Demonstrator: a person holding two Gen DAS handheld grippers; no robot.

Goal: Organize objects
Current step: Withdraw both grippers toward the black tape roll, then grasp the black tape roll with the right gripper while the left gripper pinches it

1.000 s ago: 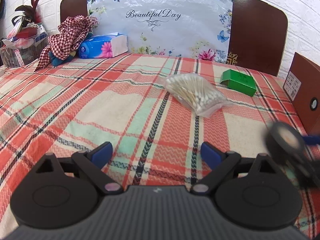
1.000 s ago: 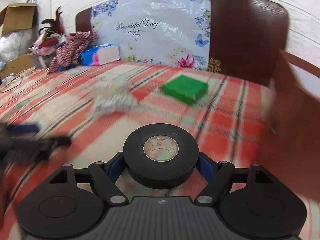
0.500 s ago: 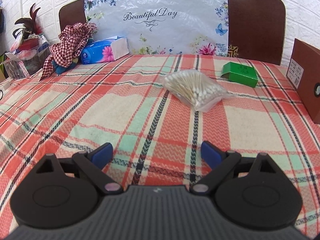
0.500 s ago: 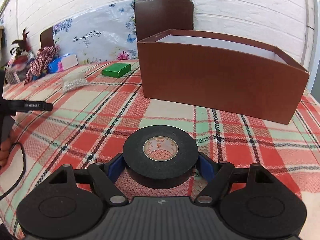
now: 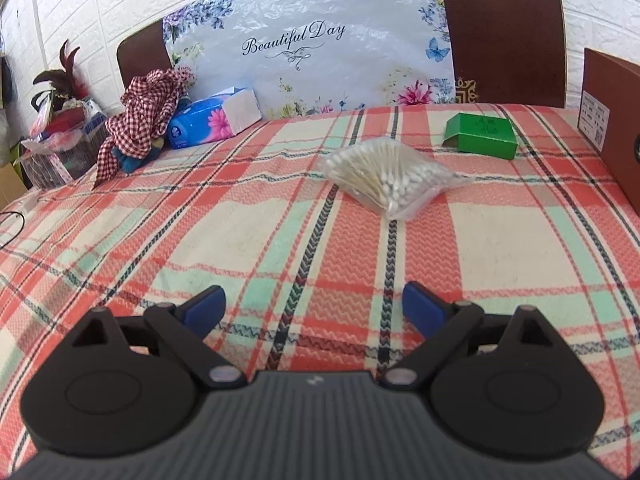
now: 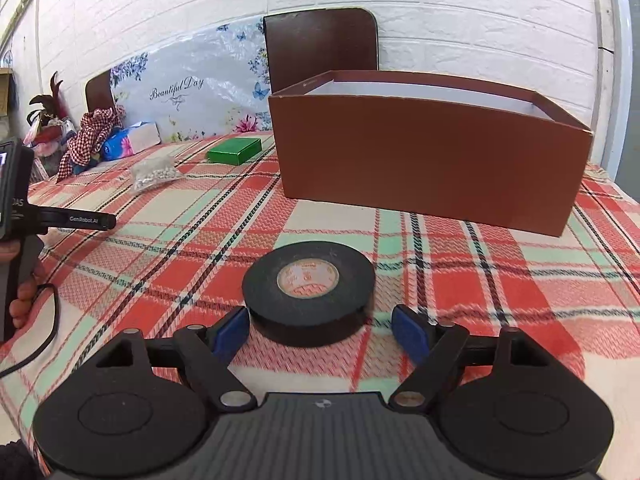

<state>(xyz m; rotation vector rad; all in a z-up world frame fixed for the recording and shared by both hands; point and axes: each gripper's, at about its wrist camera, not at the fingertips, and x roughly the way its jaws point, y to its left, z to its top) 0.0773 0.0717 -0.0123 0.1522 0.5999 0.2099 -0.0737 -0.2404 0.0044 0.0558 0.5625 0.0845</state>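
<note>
A black tape roll (image 6: 308, 290) lies flat on the plaid cloth between the pads of my right gripper (image 6: 320, 330). The jaws stand open, with a gap on the roll's right side. The brown open box (image 6: 432, 156) stands beyond it. My left gripper (image 5: 316, 308) is open and empty, low over the cloth. A clear bag of cotton swabs (image 5: 390, 178) lies ahead of it, with a green box (image 5: 482, 136) further back right. Both also show in the right wrist view, the bag (image 6: 154, 172) and the green box (image 6: 236, 150).
A blue tissue pack (image 5: 214, 118) and a checked cloth bundle (image 5: 146, 106) sit at the back left. A floral board (image 5: 304, 52) and dark chair backs (image 5: 500, 32) stand behind the table. The left hand-held gripper (image 6: 24, 216) shows at the left of the right wrist view.
My right gripper swung from the green box toward the brown box, lowered the tape roll onto the cloth and opened. The left gripper stayed nearly still and open.
</note>
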